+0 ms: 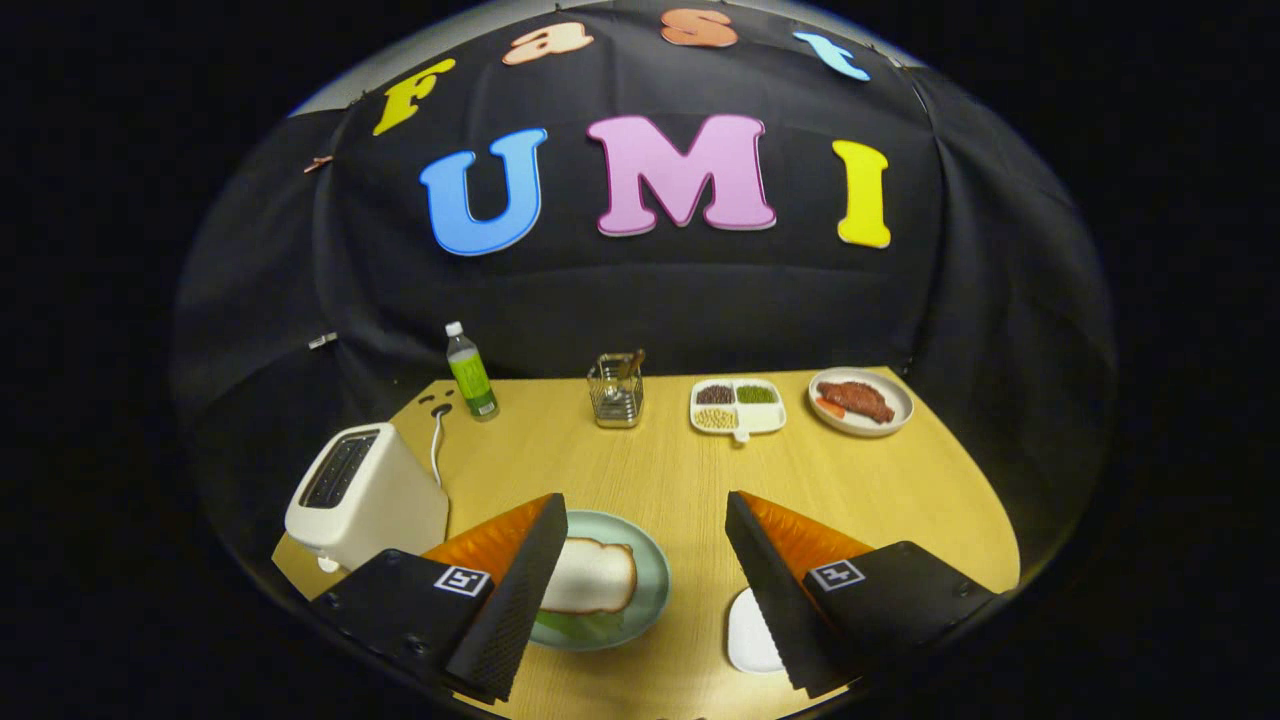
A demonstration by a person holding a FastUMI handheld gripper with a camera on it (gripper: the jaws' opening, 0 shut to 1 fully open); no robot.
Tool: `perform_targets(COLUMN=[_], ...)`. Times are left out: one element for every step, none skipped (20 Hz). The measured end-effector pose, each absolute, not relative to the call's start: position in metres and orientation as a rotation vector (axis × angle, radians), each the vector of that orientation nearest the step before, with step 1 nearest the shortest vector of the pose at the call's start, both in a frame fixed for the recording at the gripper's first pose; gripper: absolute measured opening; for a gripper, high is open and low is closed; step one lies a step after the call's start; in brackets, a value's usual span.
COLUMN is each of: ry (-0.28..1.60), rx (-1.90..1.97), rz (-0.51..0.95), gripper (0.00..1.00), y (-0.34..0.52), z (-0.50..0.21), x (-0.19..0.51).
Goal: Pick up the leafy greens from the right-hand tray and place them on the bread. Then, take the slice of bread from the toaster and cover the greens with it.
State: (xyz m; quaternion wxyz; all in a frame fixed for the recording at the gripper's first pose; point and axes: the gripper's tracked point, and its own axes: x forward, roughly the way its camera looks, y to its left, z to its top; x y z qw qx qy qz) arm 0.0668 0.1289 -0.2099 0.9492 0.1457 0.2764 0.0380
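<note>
The hand-held gripper hangs over the wooden bench with its fingers spread wide, holding nothing. Between them, nearer the left finger, a bread slice lies on leafy greens on a pale green plate. The white toaster stands just beside it. No writing is legible on the green bottle.

The black-and-orange two-finger gripper is seen from behind its fingers. Each of the wedge-shaped fingers is faced on its inner side with a black pad textured in fine dots, while the outer side is moulded in ribbed orange plastic tapering to a point toward 12 o'clock. Each finger is carried on a flat black block, on which a small square black-and-white marker is fixed. Small dark screws are visible on the block at 7 o'clock.
</note>
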Motion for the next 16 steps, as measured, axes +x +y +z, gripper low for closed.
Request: perform_targets(ry=[0.522, 0.482, 0.444, 0.41, 0.38, 0.352, 0.32, 0.293, 0.274, 0.261, 0.252, 0.247, 0.242, 0.234, 0.227, 0.223], rx=[0.269, 0.243, 0.216, 0.188, 0.164, 0.143, 0.123, 0.102, 0.084, 0.075, 0.072, 0.073, 0.076, 0.073, 0.064, 0.056], rz=[0.085, 0.091, 0.098, 0.103, 0.107, 0.106, 0.106, 0.103, 0.096, 0.089, 0.082, 0.075, 0.069, 0.062, 0.056, 0.051], gripper=[0.99, 0.99, 0.99, 0.99, 0.99, 0.99, 1.0, 0.99, 0.98, 0.98, 0.98, 0.98, 0.98, 0.98, 0.98, 0.98], y=[0.121, 0.114, 0.107, 0.1, 0.094, 0.087, 0.08, 0.072, 0.064, 0.058, 0.053, 0.049, 0.045, 0.041, 0.037, 0.034], z=[-0.193, -0.176, -0.159, -0.144, -0.13, -0.116, -0.102, -0.088, -0.078, -0.071, -0.064, -0.059, -0.055, -0.051, -0.048, -0.046], x=[0.067, 0.067, 0.066, 0.063, 0.06, 0.054, 0.05, 0.045, 0.04, 0.033, 0.026, 0.021, 0.016, 0.013, 0.009, 0.005])
